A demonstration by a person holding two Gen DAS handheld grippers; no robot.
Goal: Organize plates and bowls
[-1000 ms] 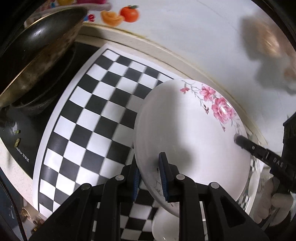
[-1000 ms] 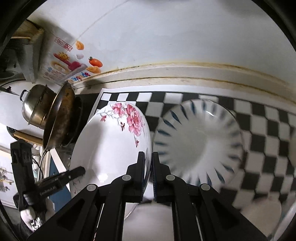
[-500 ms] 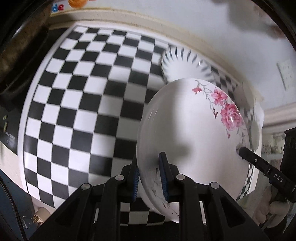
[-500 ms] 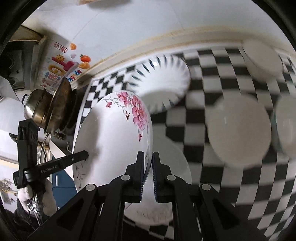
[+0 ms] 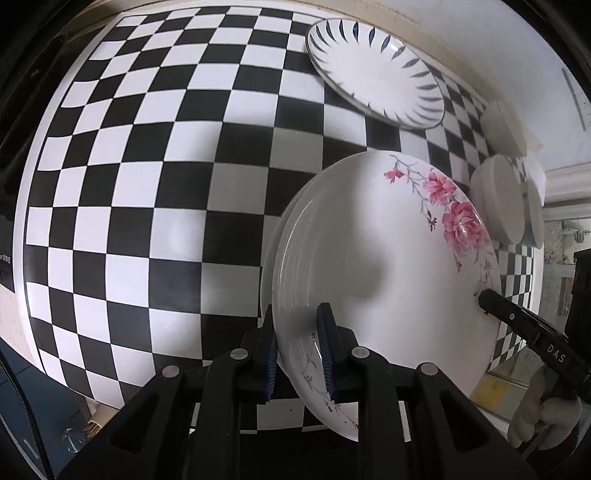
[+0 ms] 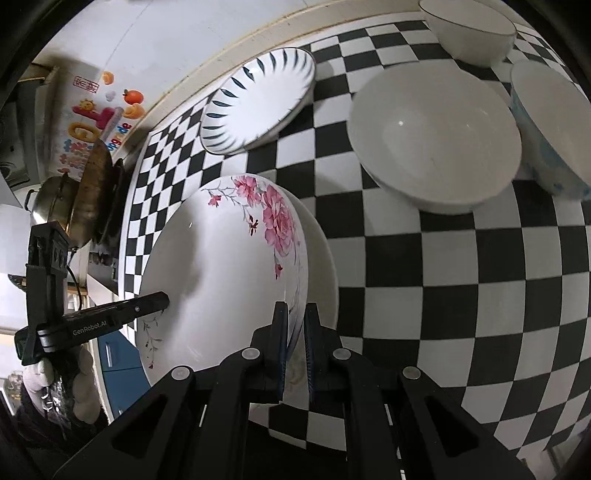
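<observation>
A white plate with pink flowers (image 5: 388, 258) hangs tilted between both grippers. My left gripper (image 5: 299, 325) is shut on its near rim, blue pads on either face. My right gripper (image 6: 295, 314) is shut on the opposite rim, and its tip shows in the left wrist view as the right gripper (image 5: 485, 297). Just under the flowered plate (image 6: 221, 266) lies a plain white plate (image 6: 325, 266) on the checkered mat (image 5: 147, 184). Whether the two plates touch I cannot tell.
A blue-striped plate (image 6: 258, 99) lies near the wall. A large white bowl (image 6: 436, 136), a second white bowl (image 6: 472, 33) and a blue-patterned bowl (image 6: 546, 129) stand to the right. A wok (image 6: 88, 192) and a steel pot (image 6: 48, 203) sit left of the mat.
Both grippers have carried the flowered plate away from the wok, across the mat and lower. It now hangs over the plain white plate, and the bowls have come into view.
</observation>
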